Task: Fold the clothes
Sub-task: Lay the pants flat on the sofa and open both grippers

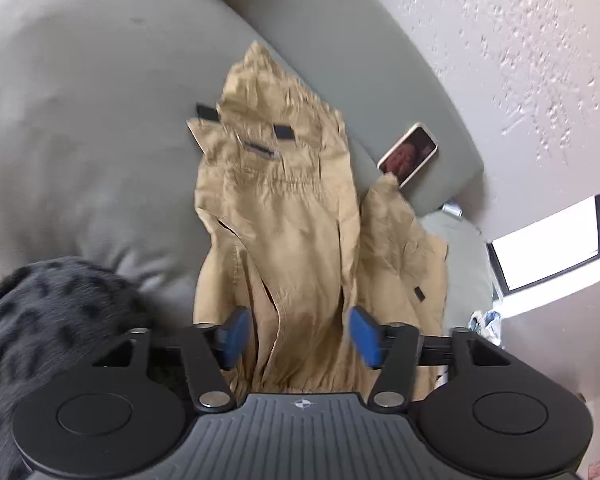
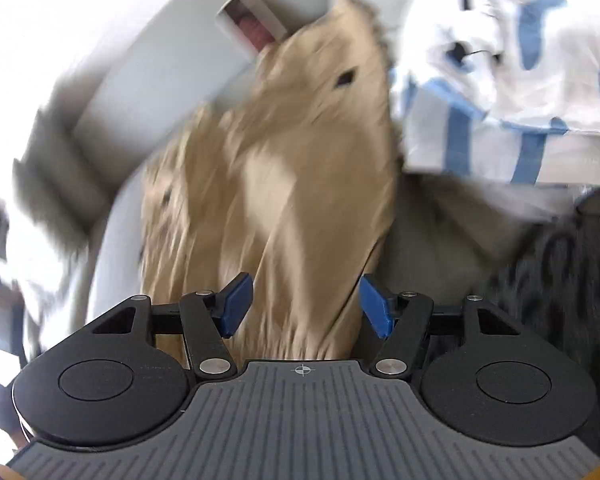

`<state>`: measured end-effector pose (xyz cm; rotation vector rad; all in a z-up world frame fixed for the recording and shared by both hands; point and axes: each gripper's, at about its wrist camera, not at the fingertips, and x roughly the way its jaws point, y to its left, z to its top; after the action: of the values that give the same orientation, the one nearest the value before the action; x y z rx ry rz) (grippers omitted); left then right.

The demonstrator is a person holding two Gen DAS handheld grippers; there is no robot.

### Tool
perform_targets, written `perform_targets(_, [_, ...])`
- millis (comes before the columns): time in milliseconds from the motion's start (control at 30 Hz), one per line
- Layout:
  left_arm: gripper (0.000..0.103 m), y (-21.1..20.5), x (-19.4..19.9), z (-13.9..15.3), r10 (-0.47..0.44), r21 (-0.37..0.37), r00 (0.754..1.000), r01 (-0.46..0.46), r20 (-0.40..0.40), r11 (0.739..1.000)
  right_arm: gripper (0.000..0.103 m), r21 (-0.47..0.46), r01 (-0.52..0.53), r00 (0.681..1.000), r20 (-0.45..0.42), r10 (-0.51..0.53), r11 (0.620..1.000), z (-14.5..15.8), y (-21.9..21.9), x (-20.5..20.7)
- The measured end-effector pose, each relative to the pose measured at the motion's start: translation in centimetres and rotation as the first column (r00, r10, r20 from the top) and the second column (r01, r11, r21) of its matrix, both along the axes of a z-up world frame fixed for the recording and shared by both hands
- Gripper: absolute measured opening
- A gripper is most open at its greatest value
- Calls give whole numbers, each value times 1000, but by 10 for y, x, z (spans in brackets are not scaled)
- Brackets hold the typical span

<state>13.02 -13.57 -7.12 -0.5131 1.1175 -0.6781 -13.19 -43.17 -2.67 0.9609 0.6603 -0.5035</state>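
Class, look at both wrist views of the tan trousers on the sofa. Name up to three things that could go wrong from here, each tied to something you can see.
1. The phone lies on the sofa right beside the tan trousers; dragging the cloth may sweep it off.
2. Both the left gripper and the right gripper are open with cloth between the pads, so a close could pinch uneven, bunched layers.
3. The right view is blurred by motion; the white and blue cloth nearby could get snagged.

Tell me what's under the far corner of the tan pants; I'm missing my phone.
A phone lies on the grey couch, its near end tucked under the tan pants. That covered end cannot be seen.
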Motion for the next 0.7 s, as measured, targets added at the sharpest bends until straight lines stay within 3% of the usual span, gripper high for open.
perform_targets(67, [60,-10,13,-11,26,53,999,-25,-20,998,65,-47,60,998,12,-60,997,-12,-17,3])
perform_targets(167, [50,-19,32,-27,65,54,995,-61,-78,997,66,-57,116,993,0,-117,992,-32,-41,10])
perform_targets(200, [39,-21,34,-30,68,58,994,-63,-88,996,63,-33,125,992,19,-124,992,-39,-47,12])
perform_targets(233, [21,-23,35,-32,69,76,994,-62,-90,995,62,-9,124,991,49,-124,992,-46,-51,13])
perform_targets(267, [11,-24,35,-31,74,101,993,-65,-88,993,52,13,121,990,69,-122,993,-53,-56,15])
perform_targets(300, [4,-23,33,-30,83,113,992,-72,-93,991,24,29,115,991,62,-117,993,-61,-59,19])
perform_targets(333, [2,-22,31,-27,91,129,991,-79,-94,988,6,31,123,991,42,-124,992,-64,-60,21])
perform_targets(467, [4,-24,16,-7,94,273,995,-79,-44,959,2,-162,199,980,6,-201,967,-28,-43,12])
perform_targets(533, [23,-27,22,-14,98,327,992,-67,-81,943,2,-264,202,972,-65,-226,943,-20,-40,17])
perform_targets(567, [26,-27,25,-16,101,342,991,-64,-91,938,2,-307,198,965,-108,-240,931,-19,-40,22])
perform_targets(633, [33,-22,22,-11,117,332,991,-88,-70,939,8,-314,190,955,-162,-249,930,-19,-43,25])
perform_targets(700, [40,-19,5,11,131,370,990,-143,56,918,21,-259,209,965,-104,-243,943,-14,-39,19])
